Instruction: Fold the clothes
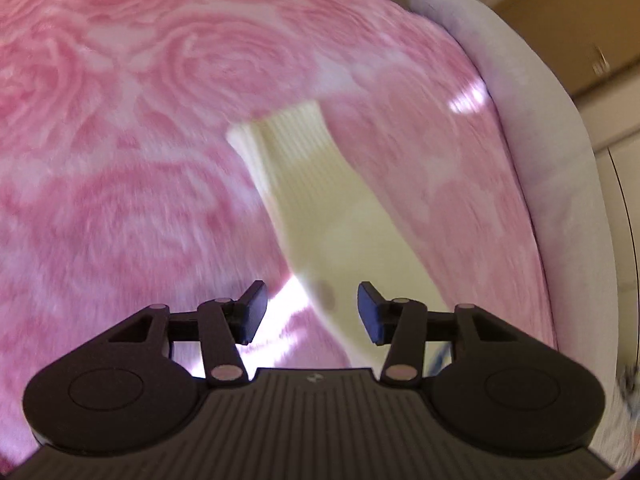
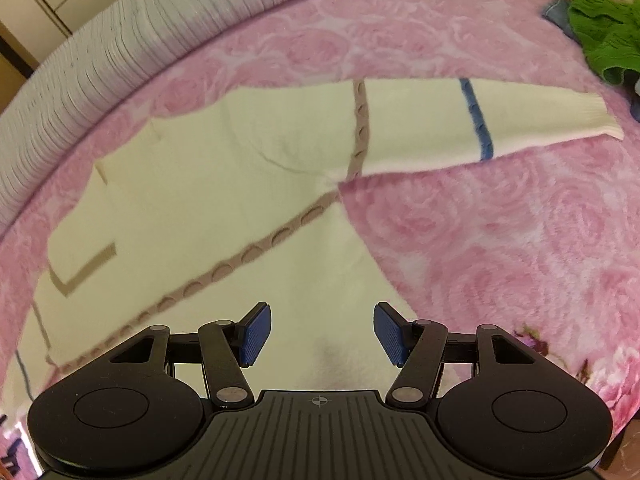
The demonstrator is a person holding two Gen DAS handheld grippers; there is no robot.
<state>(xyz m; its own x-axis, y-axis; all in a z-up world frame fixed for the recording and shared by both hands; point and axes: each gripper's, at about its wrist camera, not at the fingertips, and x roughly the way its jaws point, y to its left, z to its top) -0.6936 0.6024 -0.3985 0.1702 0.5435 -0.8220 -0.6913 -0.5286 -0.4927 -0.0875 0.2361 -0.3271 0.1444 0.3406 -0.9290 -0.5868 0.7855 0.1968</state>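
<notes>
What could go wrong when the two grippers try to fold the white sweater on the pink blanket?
1. The left gripper is open over the sleeve; it might pinch the fluffy pink blanket too.
2. The right gripper hangs open over the sweater body, not an edge, so it may bunch the knit.
3. The other sleeve reaches toward the green garment and could snag it.

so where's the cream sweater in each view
Left wrist: one sleeve of the cream sweater runs from centre down toward the open left gripper.
Right wrist: the sweater's body and a striped sleeve lie spread left and centre, above the open right gripper.
Shared landmark: the pink rose blanket.
</notes>
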